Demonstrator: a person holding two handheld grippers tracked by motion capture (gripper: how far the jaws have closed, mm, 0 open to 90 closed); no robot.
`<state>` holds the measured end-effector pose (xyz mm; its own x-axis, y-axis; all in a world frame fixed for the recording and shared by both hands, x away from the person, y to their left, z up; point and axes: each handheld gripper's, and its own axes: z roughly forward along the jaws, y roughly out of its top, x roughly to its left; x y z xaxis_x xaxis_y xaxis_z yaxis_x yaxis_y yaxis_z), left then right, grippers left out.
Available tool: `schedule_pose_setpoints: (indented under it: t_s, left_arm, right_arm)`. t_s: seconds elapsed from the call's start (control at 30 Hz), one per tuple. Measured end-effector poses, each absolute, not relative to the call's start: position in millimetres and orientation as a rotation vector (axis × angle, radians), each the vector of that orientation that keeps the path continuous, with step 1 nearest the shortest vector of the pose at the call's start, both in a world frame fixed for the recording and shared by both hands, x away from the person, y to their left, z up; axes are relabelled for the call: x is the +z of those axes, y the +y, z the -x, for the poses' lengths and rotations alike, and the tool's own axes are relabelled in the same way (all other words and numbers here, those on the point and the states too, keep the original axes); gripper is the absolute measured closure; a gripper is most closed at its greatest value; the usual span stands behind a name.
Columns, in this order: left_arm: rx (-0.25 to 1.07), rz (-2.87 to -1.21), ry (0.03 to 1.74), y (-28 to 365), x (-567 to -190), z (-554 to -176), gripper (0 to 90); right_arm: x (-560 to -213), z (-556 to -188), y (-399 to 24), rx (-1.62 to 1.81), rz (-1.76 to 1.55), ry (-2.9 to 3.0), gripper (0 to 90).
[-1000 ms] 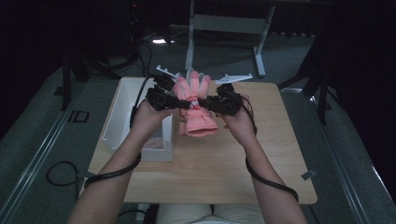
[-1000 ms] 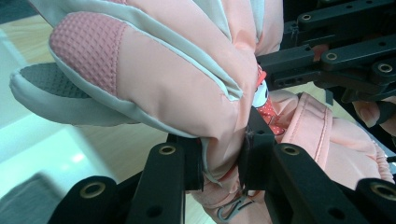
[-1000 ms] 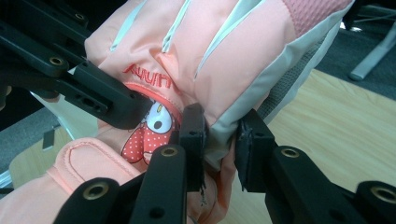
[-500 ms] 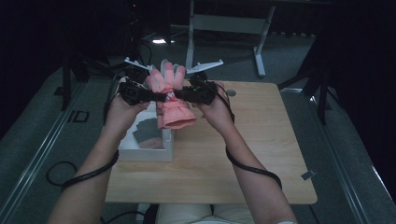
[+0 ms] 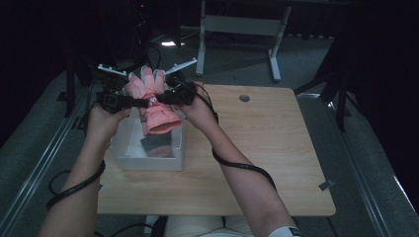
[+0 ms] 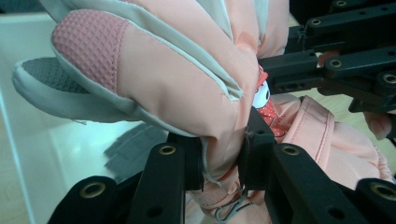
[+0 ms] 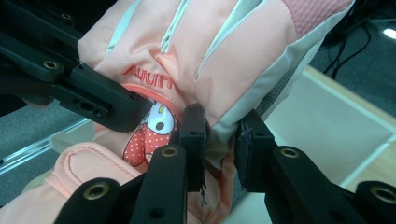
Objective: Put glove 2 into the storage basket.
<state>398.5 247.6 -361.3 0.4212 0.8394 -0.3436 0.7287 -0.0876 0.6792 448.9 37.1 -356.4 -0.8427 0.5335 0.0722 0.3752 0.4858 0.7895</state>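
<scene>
A pink padded glove point(image 5: 154, 101) with white trim and a cartoon patch hangs in the air over the white box point(image 5: 129, 161) at the table's left. Both grippers pinch it from opposite sides at its middle. My left gripper point(image 5: 141, 102) is shut on the glove's left edge; in the left gripper view its jaws squeeze the glove point(image 6: 187, 79) fabric. My right gripper point(image 5: 159, 100) is shut on the glove's right edge; in the right gripper view the glove point(image 7: 219, 51) fabric bunches between its pads. The glove's fingers point away from the person, and the cuff hangs down toward the box.
The white box holds a dark grey item point(image 5: 157, 143) on its floor. The wooden table point(image 5: 267, 148) stretches bare to the right, with a round grommet point(image 5: 244, 98) near its far edge. Metal frame legs point(image 5: 237, 24) stand on the floor beyond.
Both hands carried the glove leftward from above the table's middle to above the white box. The grips on the glove stayed the same.
</scene>
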Motion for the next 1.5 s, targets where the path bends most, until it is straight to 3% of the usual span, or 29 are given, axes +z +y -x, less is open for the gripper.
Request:
schedule_pose_setpoints:
  t_s: [0.5,0.9,1.33,1.5]
  left_arm:
    - [0.048,-1.813,1.461,247.8,-438.4,-420.5,74.2]
    - [0.145,-1.846,1.560,235.6,-453.5,-405.8,74.0]
    - [0.154,-1.841,1.599,232.1,-471.2,-404.7,73.5]
    - [0.189,-1.831,1.632,231.3,-475.5,-405.7,62.6]
  right_arm:
    - [-430.4,-470.7,48.3,1.125,-0.902,2.632,75.4]
    - [-440.8,-461.9,65.5,0.932,-0.823,2.687,76.7]
    - [-448.2,-464.9,77.1,0.773,-0.845,2.752,73.9]
    - [-450.7,-467.3,83.5,0.672,-0.845,2.758,68.7]
